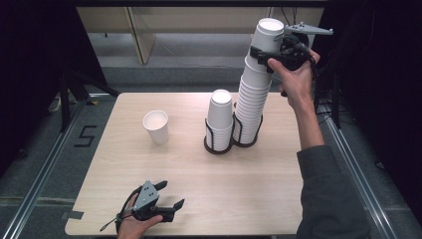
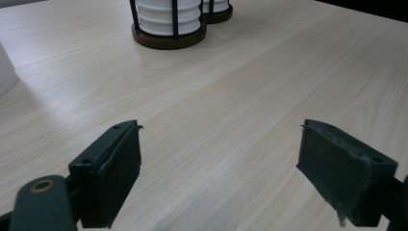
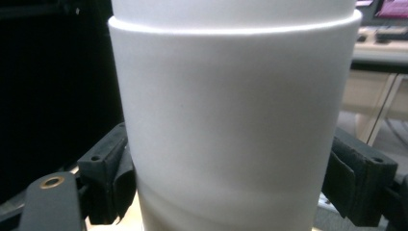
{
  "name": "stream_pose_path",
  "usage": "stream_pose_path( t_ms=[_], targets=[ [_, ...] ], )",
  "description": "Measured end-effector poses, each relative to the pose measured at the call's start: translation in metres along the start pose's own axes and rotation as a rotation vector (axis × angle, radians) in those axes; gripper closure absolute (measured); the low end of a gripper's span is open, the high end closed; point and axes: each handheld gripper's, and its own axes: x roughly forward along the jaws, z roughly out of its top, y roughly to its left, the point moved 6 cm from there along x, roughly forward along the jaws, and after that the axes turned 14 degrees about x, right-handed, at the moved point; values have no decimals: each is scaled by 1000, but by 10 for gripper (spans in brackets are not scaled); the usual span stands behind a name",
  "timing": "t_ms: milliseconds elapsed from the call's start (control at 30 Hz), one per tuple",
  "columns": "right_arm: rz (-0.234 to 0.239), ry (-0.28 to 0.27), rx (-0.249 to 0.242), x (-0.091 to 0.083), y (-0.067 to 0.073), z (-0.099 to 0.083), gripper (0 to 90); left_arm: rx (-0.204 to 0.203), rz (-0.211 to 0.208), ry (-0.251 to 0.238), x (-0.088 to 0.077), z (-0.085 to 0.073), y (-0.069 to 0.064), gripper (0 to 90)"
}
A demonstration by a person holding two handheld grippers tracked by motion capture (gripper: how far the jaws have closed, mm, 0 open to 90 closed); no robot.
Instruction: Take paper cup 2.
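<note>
Right claw point(image 1: 262, 56) is up high at the top of the tall cup stack point(image 1: 251, 94), jaws either side of the top cup point(image 1: 266, 37), pressed on its wall. In the right gripper view the top cup point(image 3: 231, 125) sits between both jaws, touching them.

The tall stack stands in a wire holder point(image 1: 247, 137) at the far right of the bench point(image 1: 199, 199) and leans right toward the top.

A short cup stack point(image 1: 220, 117) sits in a second holder just left of it, touching. A single cup point(image 1: 156, 126) stands upright, well apart to the left.

Left claw point(image 1: 171, 195) rests low on the near left bench edge, jaws wide apart, holding nothing.
</note>
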Motion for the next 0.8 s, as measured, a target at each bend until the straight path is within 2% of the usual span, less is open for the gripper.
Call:
stream_pose_path(
  t_ms=[67,267,367,567,800],
  targets=[
    [9,-8,18,-3,2,6,180,2,-2,2,0,0,0,147],
    [21,-61,15,-18,9,27,181,6,-9,4,0,0,-1,147],
    [34,-89,30,-32,11,39,181,3,-13,-6,1,1,-2,147],
    [28,-96,20,-51,6,44,182,8,-14,-4,0,1,-2,147],
    [13,-72,-12,-79,-7,32,182,-2,-14,2,0,0,-2,147]
  ],
)
